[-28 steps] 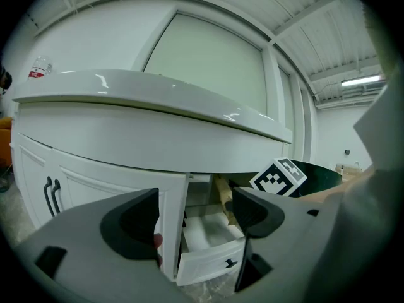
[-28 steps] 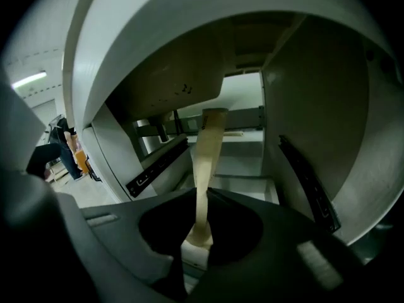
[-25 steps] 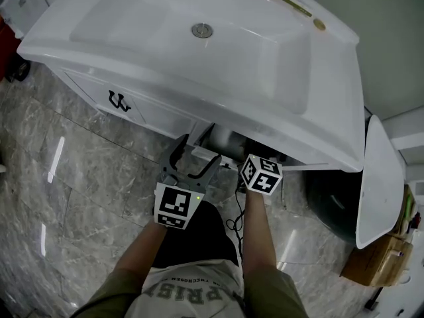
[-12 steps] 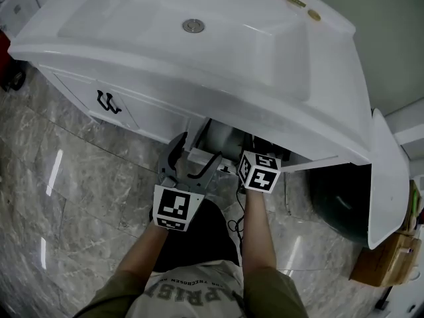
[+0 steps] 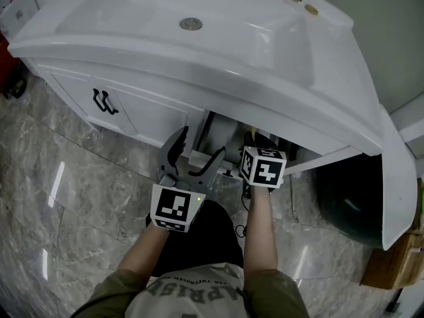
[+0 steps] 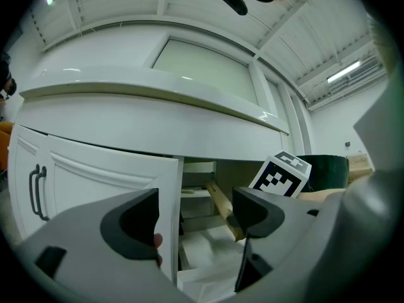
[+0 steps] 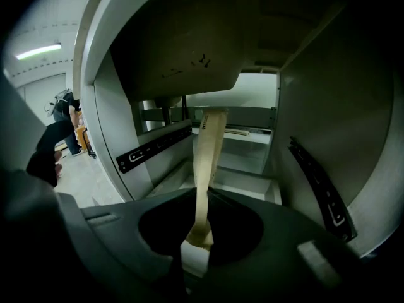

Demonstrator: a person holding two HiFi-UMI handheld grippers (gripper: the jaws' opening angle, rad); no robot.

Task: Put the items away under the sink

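Note:
A long pale wooden stick [image 7: 207,163] is pinched at its near end in my right gripper [image 7: 198,242], which is shut on it. The stick points up and into the open cabinet under the white sink [image 5: 199,52]. In the head view only the right gripper's marker cube [image 5: 264,167] shows, at the cabinet opening [image 5: 222,138], and its jaws are hidden under the sink's rim. My left gripper [image 5: 197,148] hangs open and empty just left of it, facing the edge of the shut cabinet door [image 6: 107,182]. The stick [image 6: 219,206] also shows in the left gripper view.
The shut left door carries a black handle [image 5: 105,102]. Inside the cabinet are white trays [image 7: 243,178], a back shelf [image 7: 243,131] and black drawer rails [image 7: 322,188]. A white open door [image 5: 397,177], a dark green bin [image 5: 348,204] and a cardboard box [image 5: 391,260] stand at the right.
The right gripper has pushed a little further under the sink's rim with the stick. The left gripper has stayed near the door edge, open. The head view has shifted slightly.

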